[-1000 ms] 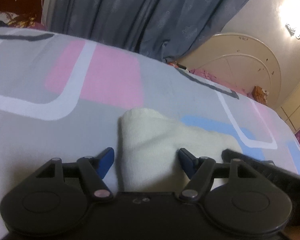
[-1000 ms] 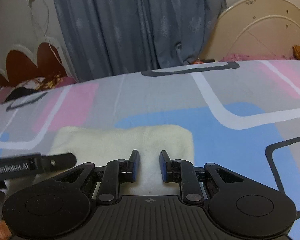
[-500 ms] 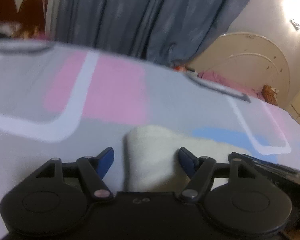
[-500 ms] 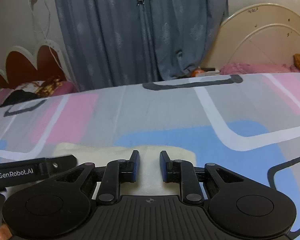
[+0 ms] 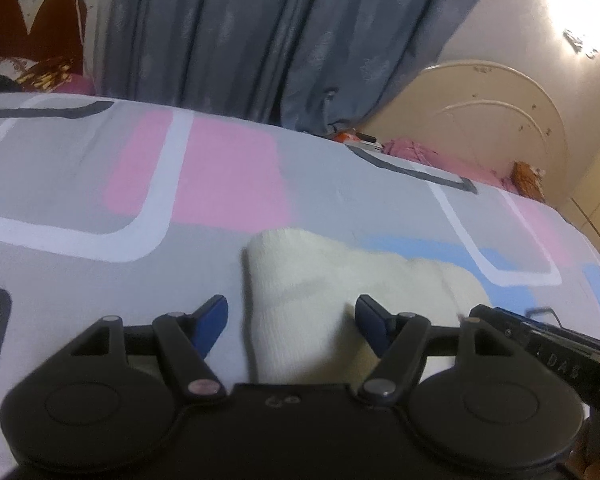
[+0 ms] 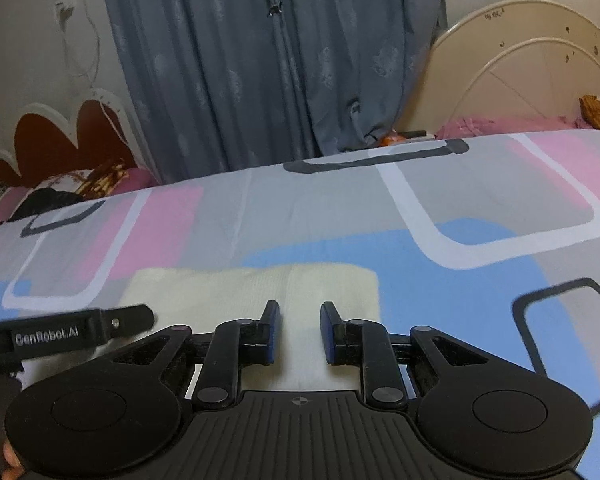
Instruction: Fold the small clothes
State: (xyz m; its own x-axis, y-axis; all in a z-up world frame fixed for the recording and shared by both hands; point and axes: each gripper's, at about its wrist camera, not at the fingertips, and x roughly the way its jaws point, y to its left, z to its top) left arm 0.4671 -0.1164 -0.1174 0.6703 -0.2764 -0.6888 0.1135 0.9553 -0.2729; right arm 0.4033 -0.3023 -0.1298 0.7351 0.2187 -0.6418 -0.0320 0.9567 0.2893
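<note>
Knitwear, a cream folded garment (image 5: 320, 292) on the bedspread (image 5: 80, 184), looks soft and limp between both parted tongs, left gripper (image 5: 291, 314) and right gripper (image 6: 300, 330), so grip its near edge.

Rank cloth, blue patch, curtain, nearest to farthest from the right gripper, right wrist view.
1. Cloth: directly under the right gripper.
2. Blue patch: on the bedsheet, ahead and right.
3. Curtain: hanging beyond the bed's far edge.
</note>
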